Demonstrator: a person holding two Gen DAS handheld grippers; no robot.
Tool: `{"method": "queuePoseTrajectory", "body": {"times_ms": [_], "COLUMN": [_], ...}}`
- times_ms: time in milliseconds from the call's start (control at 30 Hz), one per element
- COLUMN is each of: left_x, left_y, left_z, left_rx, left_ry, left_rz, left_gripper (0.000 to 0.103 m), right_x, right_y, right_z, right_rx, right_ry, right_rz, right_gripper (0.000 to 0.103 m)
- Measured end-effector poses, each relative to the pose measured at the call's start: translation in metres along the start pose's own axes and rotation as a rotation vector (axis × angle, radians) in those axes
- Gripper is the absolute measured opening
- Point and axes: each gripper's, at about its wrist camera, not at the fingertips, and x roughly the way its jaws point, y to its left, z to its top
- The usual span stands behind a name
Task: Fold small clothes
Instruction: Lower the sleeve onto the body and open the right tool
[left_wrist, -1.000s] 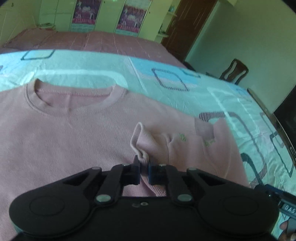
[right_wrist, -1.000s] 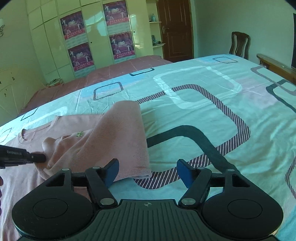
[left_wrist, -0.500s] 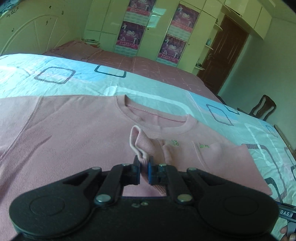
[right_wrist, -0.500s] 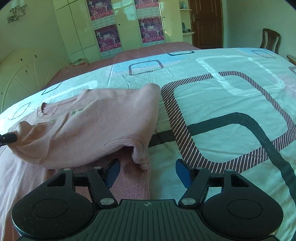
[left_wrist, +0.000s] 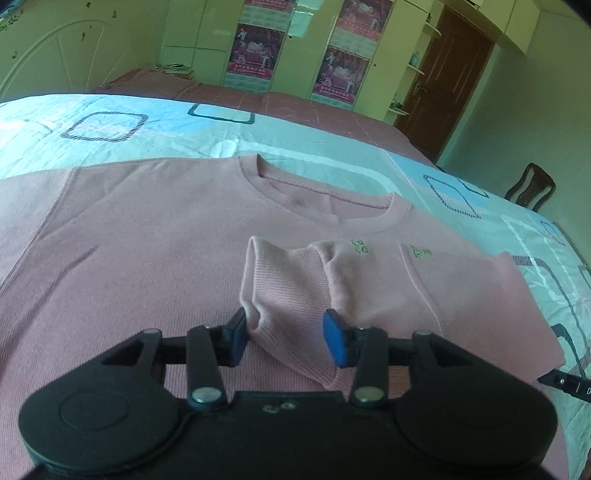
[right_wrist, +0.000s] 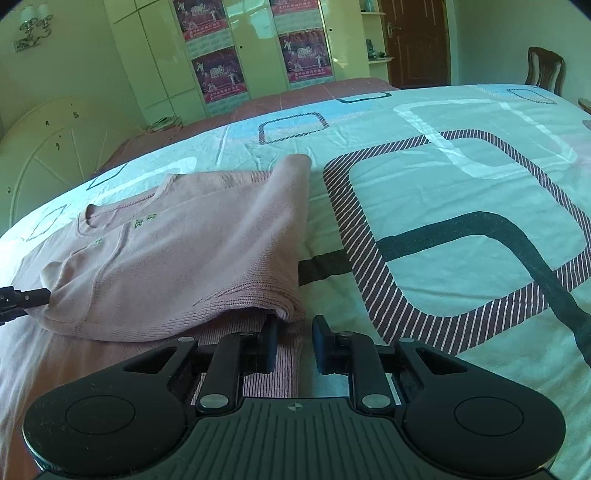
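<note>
Sleeve fold laid, both grippers free of cloth.
Left gripper (left_wrist: 287, 334) jaws apart around the cuff (left_wrist: 258, 280), lower centre; right gripper (right_wrist: 294, 343) jaws part-open, empty. Pink sweater (left_wrist: 147, 236) flat on bedsheet (right_wrist: 443, 192), mid-frame. Best: back out low, avoid dragging fold.

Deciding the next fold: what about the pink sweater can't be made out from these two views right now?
- Pink sweater hem and its other sleeve: left wrist view, hidden behind the left gripper body and cut off at the frame edge.
- Layers under the folded sleeve: right wrist view, covered by it.
- Small green embroidery: too small to read.
</note>
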Motion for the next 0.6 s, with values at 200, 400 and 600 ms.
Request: {"method": "queuePoseTrajectory", "body": {"times_ms": [200, 400, 600], "left_x": [-0.023, -0.004, -0.011], "left_y": [0.009, 0.028, 0.026], "left_z": [0.022, 0.010, 0.015], "left_rx": [-0.012, -0.064, -0.029], "left_ry": [-0.104, -0.014, -0.054], "left_rz": [-0.001, 0.050, 0.057], "left_gripper": [0.006, 0.006, 0.060], "right_x": [-0.002, -0.019, -0.025], "right_y": [0.000, -0.011, -0.026], "right_z": [0.001, 0.000, 0.032], "right_rx": [-0.062, -0.077, 0.049], "right_ry": [0.006, 0.016, -0.068], "right_rz": [-0.046, 0.030, 0.072], "right_gripper": [0.011, 0.012, 0.013]}}
